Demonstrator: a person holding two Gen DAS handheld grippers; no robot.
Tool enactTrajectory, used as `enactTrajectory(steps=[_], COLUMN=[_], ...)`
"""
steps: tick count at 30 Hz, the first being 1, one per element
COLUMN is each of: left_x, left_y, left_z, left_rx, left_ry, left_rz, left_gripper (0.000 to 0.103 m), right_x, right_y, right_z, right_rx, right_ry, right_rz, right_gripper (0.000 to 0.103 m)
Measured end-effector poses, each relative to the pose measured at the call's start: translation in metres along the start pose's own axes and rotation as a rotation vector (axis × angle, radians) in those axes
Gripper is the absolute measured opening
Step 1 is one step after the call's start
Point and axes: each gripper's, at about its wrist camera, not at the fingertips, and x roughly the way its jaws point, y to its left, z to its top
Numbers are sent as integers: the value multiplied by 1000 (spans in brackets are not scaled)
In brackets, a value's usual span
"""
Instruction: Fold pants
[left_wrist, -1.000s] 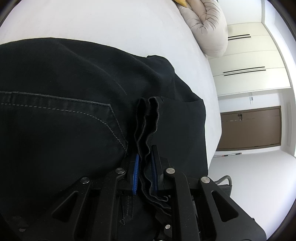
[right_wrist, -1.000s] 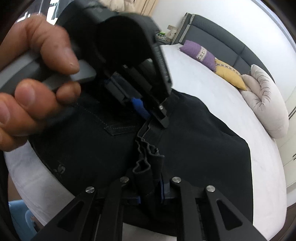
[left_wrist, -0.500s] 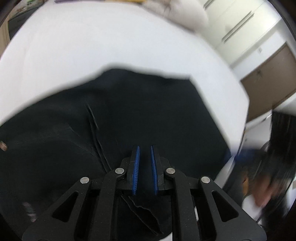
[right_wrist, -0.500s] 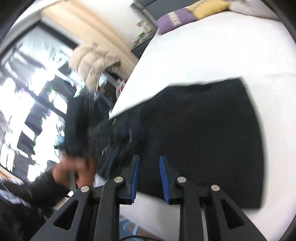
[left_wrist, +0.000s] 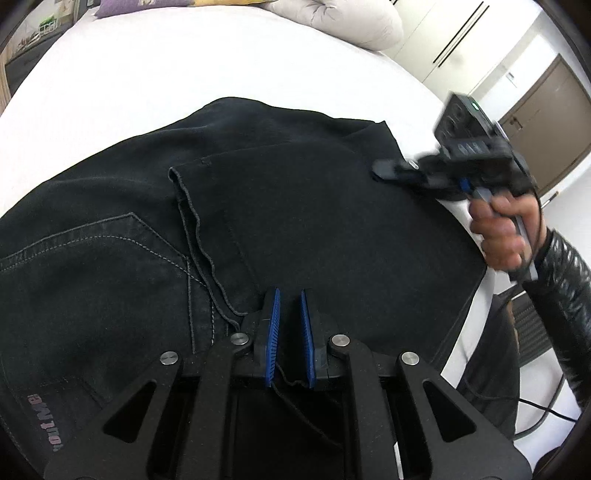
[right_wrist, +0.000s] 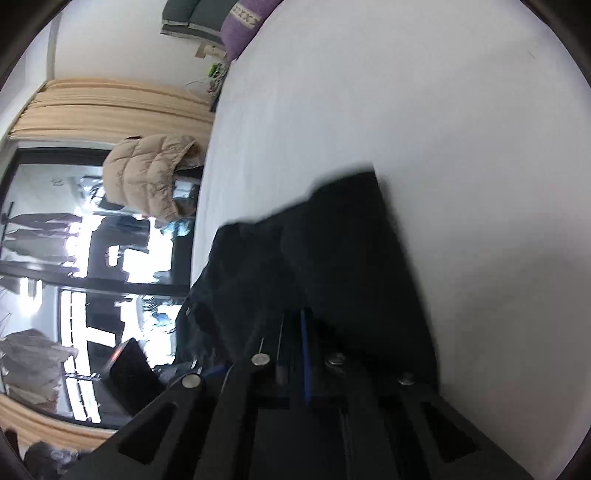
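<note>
A second ago both grippers pinched the hem — now the left gripper (left_wrist: 289, 301) hovers with fingers parted, empty; the right gripper (left_wrist: 384, 170), at 2 o'clock, cannot be judged. One pair of black denim pants (left_wrist: 295, 206) lies folded on the white bed (left_wrist: 147, 74).

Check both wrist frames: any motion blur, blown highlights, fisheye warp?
Left wrist view: mostly sharp, stitching on the black pants reads clearly; only the right gripper is motion-smeared; the bed edge bows from fisheye. Right wrist view: blurred throughout, pants edges smeared, the window blown out, the gripper's blue pads barely resolved.
</note>
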Motion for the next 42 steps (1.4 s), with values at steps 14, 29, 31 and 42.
enactTrajectory(steps=[14, 29, 31, 42], left_x=[-20, -197, -207, -162], left_y=[13, 108, 126, 186], left_z=[-35, -177, -198, -225], left_rx=[-35, -562, -689, -1013], left_ry=[-59, -397, -455, -417], left_rz=[-2, 14, 11, -238], left_gripper=[11, 74, 90, 90], right_x=[-40, 65, 88, 137], right_y=[10, 123, 129, 90], right_z=[-123, -51, -47, -33], right_rx=[34, -83, -96, 52], right_ry=[-61, -34, 21, 98], right_rz=[-13, 19, 5, -55], right_gripper=[6, 25, 25, 0])
